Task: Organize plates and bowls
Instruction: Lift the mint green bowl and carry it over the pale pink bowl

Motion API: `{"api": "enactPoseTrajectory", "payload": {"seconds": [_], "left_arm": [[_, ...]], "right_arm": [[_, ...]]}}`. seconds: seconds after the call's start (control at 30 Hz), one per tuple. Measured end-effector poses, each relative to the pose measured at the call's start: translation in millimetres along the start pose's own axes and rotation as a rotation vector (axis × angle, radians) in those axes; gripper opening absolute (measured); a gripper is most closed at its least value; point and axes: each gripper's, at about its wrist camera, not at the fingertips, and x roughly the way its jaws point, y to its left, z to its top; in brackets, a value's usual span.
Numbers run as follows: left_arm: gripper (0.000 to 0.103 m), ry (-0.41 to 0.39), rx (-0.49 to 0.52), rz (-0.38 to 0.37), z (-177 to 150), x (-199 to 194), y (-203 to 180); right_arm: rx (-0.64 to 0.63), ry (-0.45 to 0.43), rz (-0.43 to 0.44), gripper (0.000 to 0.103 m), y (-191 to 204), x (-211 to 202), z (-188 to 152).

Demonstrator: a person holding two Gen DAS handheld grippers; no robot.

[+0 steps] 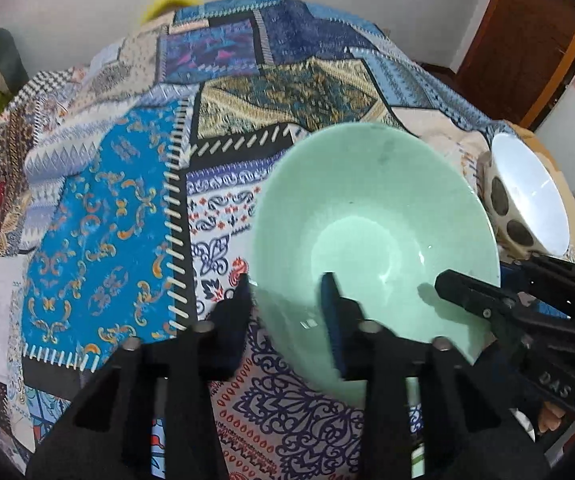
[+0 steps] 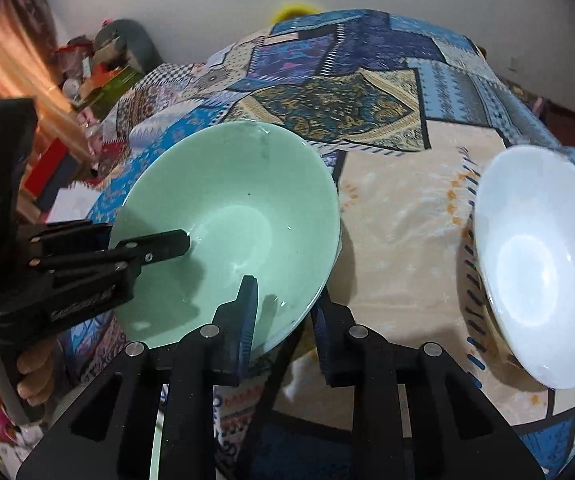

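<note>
Both grippers straddle green bowl rim (two bowls).

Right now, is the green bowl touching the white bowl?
Apart. The right wrist view shows the green bowl and the white bowl with a wide strip of patterned cloth between them.

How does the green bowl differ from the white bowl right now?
The mint-green ceramic bowl has both grippers on its rim, left gripper and right gripper; the white bowl with dark spots outside is untouched. The green one is plain. Both are tilted, empty and over the patchwork cloth.
</note>
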Motion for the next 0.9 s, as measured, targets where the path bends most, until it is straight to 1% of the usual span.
{"api": "enactPoseTrajectory", "payload": {"seconds": [0.03, 0.1, 0.2, 0.4, 0.63, 0.9], "left_arm": [[0.02, 0.01, -0.003, -0.003, -0.6, 1.3, 0.7], [0.017, 0.013, -0.011, 0.008, -1.9, 1.9, 2.2], [0.016, 0.012, -0.006, 0.007, -3.7, -0.7, 1.9], [0.016, -0.003, 0.031, 0.037, -12.3, -12.0, -7.9], [0.016, -0.024, 0.015, 0.033, -22.7, -35.3, -10.3], [0.017, -0.063, 0.0, 0.016, -36.1, -68.0, -15.6]], "right_arm": [[-0.009, -0.001, -0.012, 0.024, 1.6, 0.3, 0.5], [0.001, 0.004, -0.014, 0.023, 0.9, 0.7, 1.8], [0.024, 0.006, -0.008, 0.021, -1.6, 1.0, 3.5], [0.027, -0.001, -0.009, 0.02, 1.5, -5.0, -1.3], [0.003, -0.025, -0.003, 0.02, 12.5, -21.0, -6.4], [-0.008, -0.078, -0.005, 0.02, 27.8, -52.5, -13.7]]}}
